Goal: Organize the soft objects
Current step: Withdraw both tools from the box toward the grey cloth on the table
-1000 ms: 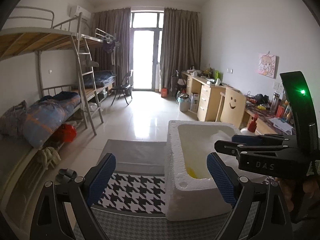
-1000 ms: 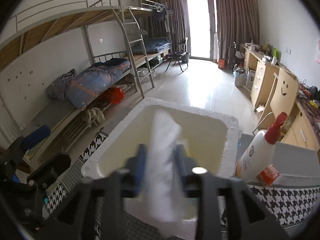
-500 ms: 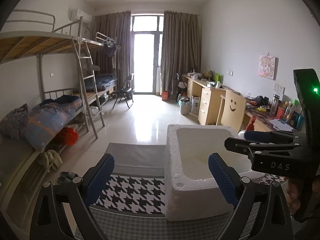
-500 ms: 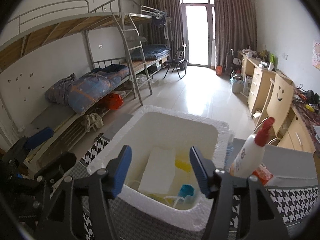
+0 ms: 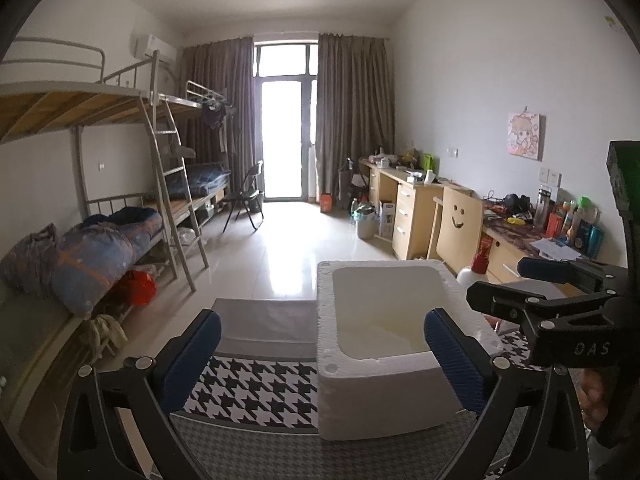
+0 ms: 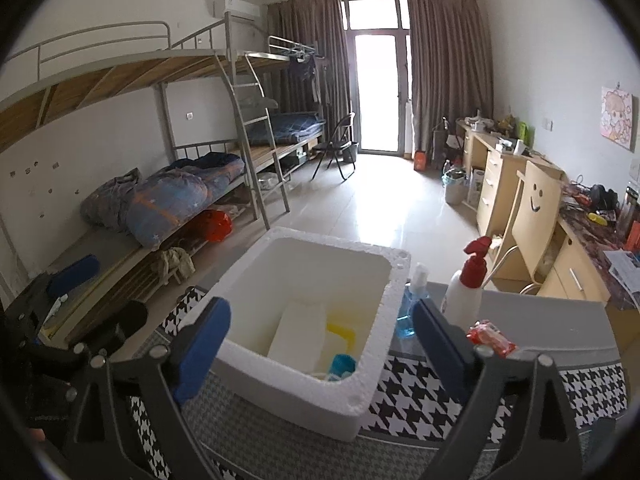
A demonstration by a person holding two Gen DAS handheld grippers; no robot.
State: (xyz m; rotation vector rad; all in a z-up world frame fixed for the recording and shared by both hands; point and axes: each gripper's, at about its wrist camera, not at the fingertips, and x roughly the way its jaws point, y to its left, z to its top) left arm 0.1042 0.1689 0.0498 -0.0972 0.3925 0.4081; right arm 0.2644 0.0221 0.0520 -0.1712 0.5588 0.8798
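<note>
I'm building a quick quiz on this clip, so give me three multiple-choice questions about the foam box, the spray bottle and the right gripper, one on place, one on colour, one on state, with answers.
1. Where does the white block lie?
A. inside the foam box
B. on the bunk bed
C. on the desk

2. What colour is the spray bottle top?
A. green
B. red
C. black

3. How is the right gripper?
A. shut on the block
B. shut on the bottle
C. open, holding nothing

Answers: 1 A, the block rests on the box floor beside yellow and blue items. 2 B, the trigger head is red. 3 C, its jaws have just been opening and nothing is between the pads.
</note>
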